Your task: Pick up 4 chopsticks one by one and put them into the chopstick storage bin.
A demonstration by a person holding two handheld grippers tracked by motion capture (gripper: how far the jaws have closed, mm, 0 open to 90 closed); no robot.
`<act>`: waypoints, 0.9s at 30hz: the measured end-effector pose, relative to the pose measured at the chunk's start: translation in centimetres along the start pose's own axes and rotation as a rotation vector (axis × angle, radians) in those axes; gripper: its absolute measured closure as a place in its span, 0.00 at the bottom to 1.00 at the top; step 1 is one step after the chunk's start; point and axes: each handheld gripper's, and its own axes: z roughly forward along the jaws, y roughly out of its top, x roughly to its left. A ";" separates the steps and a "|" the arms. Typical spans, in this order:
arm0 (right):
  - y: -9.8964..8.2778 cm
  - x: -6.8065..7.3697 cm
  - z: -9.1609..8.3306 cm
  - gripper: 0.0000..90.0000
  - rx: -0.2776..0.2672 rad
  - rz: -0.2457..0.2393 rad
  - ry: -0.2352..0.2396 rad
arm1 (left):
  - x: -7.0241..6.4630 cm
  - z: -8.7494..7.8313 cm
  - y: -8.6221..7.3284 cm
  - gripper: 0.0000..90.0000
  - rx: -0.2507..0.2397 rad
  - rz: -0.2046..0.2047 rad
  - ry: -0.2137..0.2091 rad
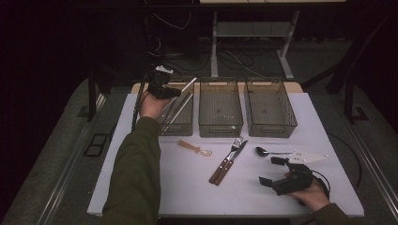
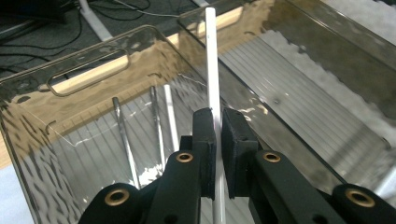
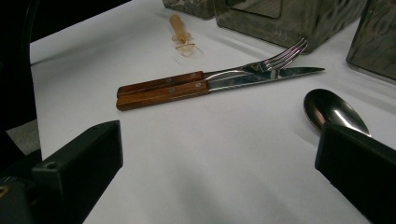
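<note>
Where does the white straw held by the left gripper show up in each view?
High view: white straw slants up right from the left gripper, over the leftmost bin.
Left gripper view: straw runs up the centre, pinched between the jaws.
Right gripper view: no straw to mark here.
Shared landmark: that leftmost bin.

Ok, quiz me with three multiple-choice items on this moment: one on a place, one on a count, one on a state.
1. Where does the left gripper hold the thin white rod?
A over the left smoky plastic bin
B over the right bin
C by the spoon

2. How many smoky bins stand in the row?
A two
B three
C four

3. How do the right gripper's jaws stand?
A shut on the knife
B shut empty
C open

Answers: 1 A, bin wall lies under its jaws; 2 B, three side by side; 3 C, jaws wide apart, nothing between.
</note>
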 end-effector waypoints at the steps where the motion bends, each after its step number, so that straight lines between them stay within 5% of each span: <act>1: 0.0 0.0 0.0 0.01 -0.002 0.000 0.000 | 0.2 0.3 0.0 0.94 -0.003 -0.009 0.003; 9: 0.0 -0.1 0.3 0.01 -0.001 -0.002 0.006 | 1.5 2.4 -0.3 0.94 -0.003 -0.091 0.057; 21: 0.0 0.1 0.4 0.01 -0.001 -0.002 0.010 | 0.8 5.0 -1.0 0.92 0.075 -0.057 0.113; 27: 0.1 0.0 0.4 0.01 -0.002 -0.006 0.010 | 0.4 4.8 -1.2 0.72 0.059 -0.042 0.130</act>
